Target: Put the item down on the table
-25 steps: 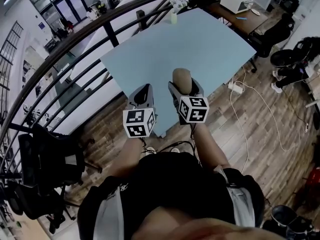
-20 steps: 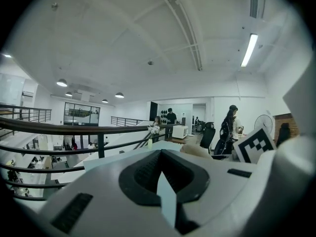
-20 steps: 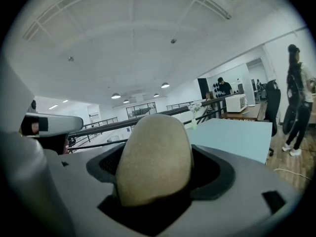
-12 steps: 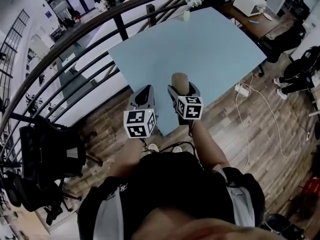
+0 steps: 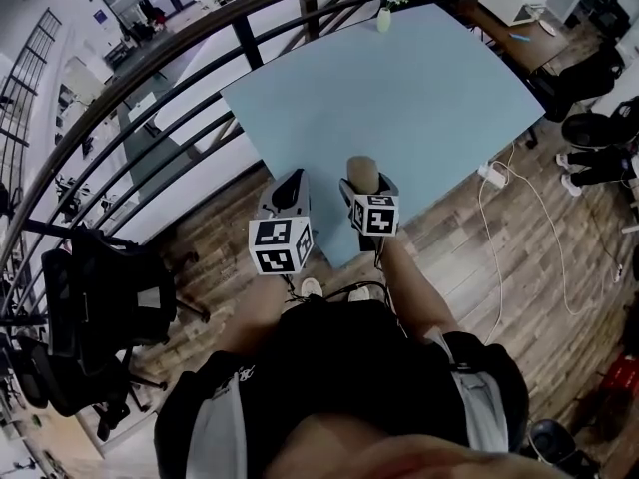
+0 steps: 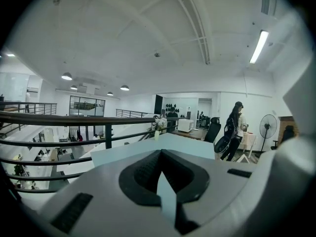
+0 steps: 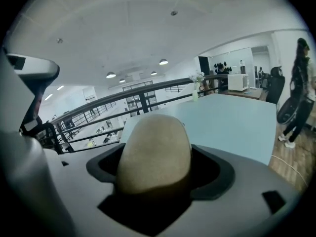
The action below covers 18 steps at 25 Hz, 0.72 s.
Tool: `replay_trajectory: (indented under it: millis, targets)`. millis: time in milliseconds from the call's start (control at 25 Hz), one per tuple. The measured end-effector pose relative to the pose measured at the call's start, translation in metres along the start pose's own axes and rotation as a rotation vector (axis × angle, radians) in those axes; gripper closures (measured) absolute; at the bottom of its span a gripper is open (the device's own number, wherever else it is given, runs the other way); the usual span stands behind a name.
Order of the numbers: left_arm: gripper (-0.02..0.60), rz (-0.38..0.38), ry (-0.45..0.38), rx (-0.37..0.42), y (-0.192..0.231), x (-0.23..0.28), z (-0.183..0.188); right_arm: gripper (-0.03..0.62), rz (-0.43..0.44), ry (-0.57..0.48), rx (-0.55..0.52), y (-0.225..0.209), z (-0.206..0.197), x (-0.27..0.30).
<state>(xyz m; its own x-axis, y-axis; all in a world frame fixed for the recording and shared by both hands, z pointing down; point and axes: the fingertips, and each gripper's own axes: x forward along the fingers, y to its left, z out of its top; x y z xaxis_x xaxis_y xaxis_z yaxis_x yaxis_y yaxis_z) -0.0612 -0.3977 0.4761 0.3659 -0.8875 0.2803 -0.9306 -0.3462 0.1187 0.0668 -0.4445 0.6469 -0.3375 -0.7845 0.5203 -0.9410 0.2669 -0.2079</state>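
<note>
One tan, egg-shaped item (image 7: 154,152) stays clamped in the right gripper (image 5: 368,190), held above the table's (image 5: 399,88) near edge. The table now fills more of both gripper views, so the set-down looks close. The left gripper (image 5: 290,190), also by that edge, is closed and empty.

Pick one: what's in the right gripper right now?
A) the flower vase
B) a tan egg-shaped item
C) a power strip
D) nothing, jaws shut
B: the right gripper view shows the right gripper with its jaws closed on a tan egg-shaped item, whose rounded top sticks out past them.
</note>
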Motion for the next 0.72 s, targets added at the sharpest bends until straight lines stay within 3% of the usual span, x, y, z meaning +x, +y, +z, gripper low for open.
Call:
replay_trajectory:
  millis: [200, 720]
  targets:
    - [0.573, 0.001, 0.024, 0.001, 0.008, 0.005, -0.007, 0.186, -0.004, 0.066, 0.036, -0.004, -0.029, 0.019]
    - [0.574, 0.044, 0.051, -0.007, 0.029, 0.015, -0.012, 0.183, -0.015, 0.213, 0.004, -0.013, -0.077, 0.052]
